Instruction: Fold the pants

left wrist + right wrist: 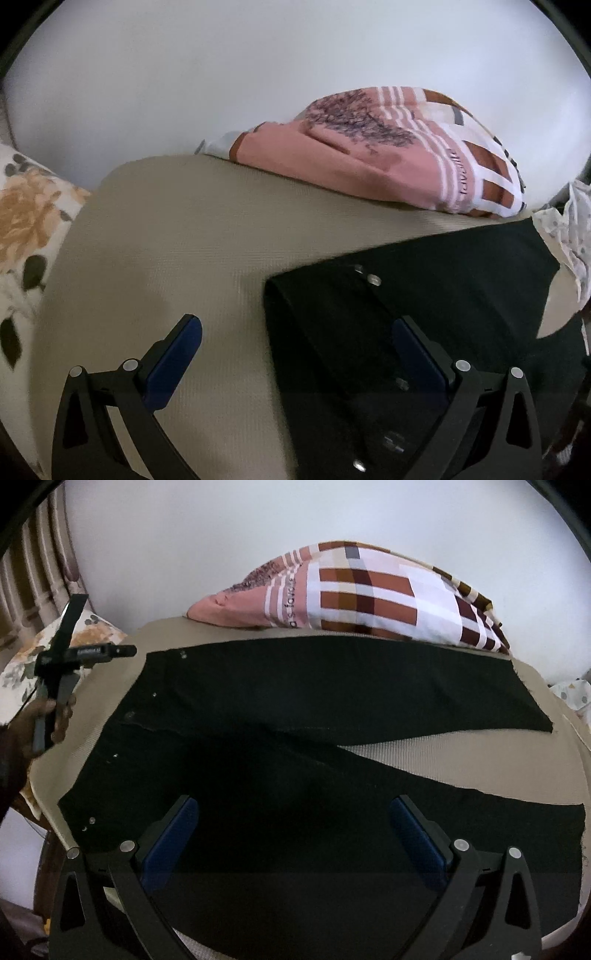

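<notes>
Black pants [295,701] lie spread flat on the beige surface [424,753], unfolded; in the right wrist view the waist end with its metal studs sits toward 9 o'clock and the two legs run apart toward 3 o'clock, a wedge of bare surface between them. Your right gripper [293,830] hovers over the nearer leg, jaws wide apart and holding nothing; your left gripper [295,350] hangs likewise spread and empty at the waist edge, one finger over bare surface, the other over cloth. A patterned pillow [369,598] rests at 12 o'clock, touching or just beside the far leg; a floral cushion [26,229] lies at 9 o'clock in the left view. The cloth is judged light, limp and matte, unlikely to slip yet prone to sag and wrinkle; pinch it at the waistband and at a hem, where the layers are thickest, and lift both ends evenly.
</notes>
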